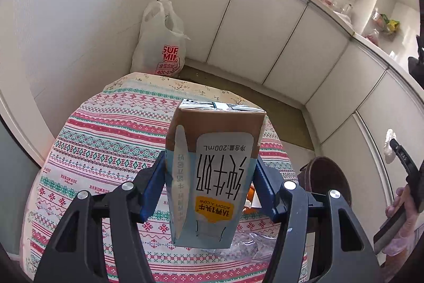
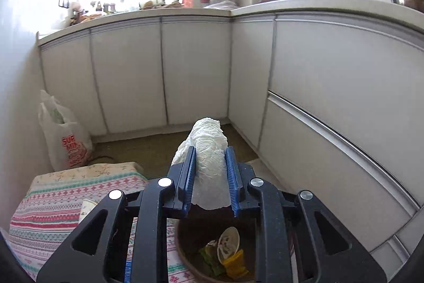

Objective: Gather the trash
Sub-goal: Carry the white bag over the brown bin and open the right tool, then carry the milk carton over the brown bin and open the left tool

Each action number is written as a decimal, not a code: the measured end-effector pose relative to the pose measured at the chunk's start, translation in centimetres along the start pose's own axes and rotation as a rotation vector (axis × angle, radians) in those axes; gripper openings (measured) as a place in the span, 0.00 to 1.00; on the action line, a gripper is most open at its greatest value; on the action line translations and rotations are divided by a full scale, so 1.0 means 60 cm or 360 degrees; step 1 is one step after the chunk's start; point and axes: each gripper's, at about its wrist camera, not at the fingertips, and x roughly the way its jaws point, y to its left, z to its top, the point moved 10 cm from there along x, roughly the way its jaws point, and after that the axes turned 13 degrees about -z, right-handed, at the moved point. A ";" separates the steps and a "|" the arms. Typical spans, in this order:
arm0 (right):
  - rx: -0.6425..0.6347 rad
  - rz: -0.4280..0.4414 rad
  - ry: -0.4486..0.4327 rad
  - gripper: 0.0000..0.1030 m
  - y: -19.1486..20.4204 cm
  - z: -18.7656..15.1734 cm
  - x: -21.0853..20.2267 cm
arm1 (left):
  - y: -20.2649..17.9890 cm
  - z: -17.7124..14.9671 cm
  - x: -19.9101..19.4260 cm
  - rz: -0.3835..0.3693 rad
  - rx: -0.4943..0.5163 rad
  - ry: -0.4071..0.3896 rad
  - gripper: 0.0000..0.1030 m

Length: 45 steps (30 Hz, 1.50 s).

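Observation:
My left gripper [image 1: 209, 161] is shut on a brown and pale blue milk carton [image 1: 214, 150], held upside down above the table, its blue pads pressing both sides. My right gripper [image 2: 210, 153] is shut on a crumpled white paper towel [image 2: 209, 139] that sticks out past the fingertips. Directly below it stands a brown bin [image 2: 182, 253] holding a shell-like scrap, a yellow wrapper and green bits. In the left wrist view the paper towel [image 1: 389, 145] shows at the right edge, above the bin [image 1: 326, 177], with a gloved hand [image 1: 400, 216] behind it.
A table with a striped patterned cloth [image 1: 106, 150] lies under the carton, with clear plastic [image 1: 251, 243] on it. A white shopping bag [image 1: 161, 44] stands on the floor in the corner. White cabinets [image 2: 196, 70] run along the back and right. Brown floor [image 2: 159, 147] lies between.

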 end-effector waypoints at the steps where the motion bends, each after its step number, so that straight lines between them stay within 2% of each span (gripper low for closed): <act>1: 0.0020 -0.0016 0.0026 0.21 -0.010 -0.009 0.011 | -0.006 -0.004 0.005 0.0002 0.0017 0.0008 0.58; 4: 0.0094 -0.0063 0.0108 0.24 -0.038 -0.042 0.043 | -0.027 -0.017 0.022 -0.0009 0.0053 0.0035 0.58; 5: 0.0117 -0.0070 0.0141 0.30 -0.047 -0.055 0.054 | -0.033 -0.020 0.026 -0.0019 0.0060 0.0039 0.59; 6: 0.0127 -0.0076 0.0163 0.43 -0.053 -0.065 0.063 | -0.041 -0.023 0.030 -0.0030 0.0070 0.0041 0.58; 7: 0.0128 -0.0094 0.0173 0.50 -0.059 -0.071 0.068 | -0.051 -0.026 0.034 -0.0039 0.0090 0.0040 0.58; 8: 0.0129 -0.0111 0.0171 0.55 -0.068 -0.073 0.072 | -0.063 -0.029 0.038 -0.0045 0.0121 0.0032 0.58; 10: 0.0142 -0.0127 0.0146 0.59 -0.087 -0.068 0.071 | -0.089 -0.035 0.046 -0.0073 0.0170 0.0026 0.59; 12: 0.0179 -0.0169 0.0111 0.78 -0.113 -0.063 0.066 | -0.116 -0.042 0.055 -0.0114 0.0203 0.0026 0.59; 15: 0.0251 -0.0255 0.0095 0.94 -0.162 -0.059 0.066 | -0.160 -0.048 0.069 -0.0167 0.0252 0.0007 0.59; 20: 0.0477 -0.0406 0.0189 0.93 -0.266 -0.071 0.073 | -0.259 -0.065 0.110 -0.0280 0.0323 0.0035 0.59; 24: 0.0686 -0.0445 0.0270 0.93 -0.345 -0.089 0.078 | -0.361 -0.076 0.155 -0.0416 0.0321 0.0100 0.59; 29: 0.0717 -0.0598 0.0265 0.93 -0.413 -0.100 0.085 | -0.503 -0.084 0.206 -0.0532 0.0428 0.0149 0.59; 34: 0.0715 -0.0621 0.0352 0.93 -0.435 -0.119 0.107 | -0.605 -0.103 0.256 -0.0576 0.0548 0.0189 0.59; 38: 0.0715 -0.0650 0.0358 0.93 -0.447 -0.120 0.112 | -0.660 -0.120 0.300 -0.0591 0.0599 0.0262 0.59; 41: 0.0750 -0.0641 0.0382 0.93 -0.460 -0.126 0.116 | -0.675 -0.123 0.324 -0.0587 0.0581 0.0290 0.70; 45: 0.0776 -0.0614 0.0425 0.93 -0.461 -0.133 0.124 | -0.684 -0.135 0.337 -0.0569 0.0613 0.0322 0.71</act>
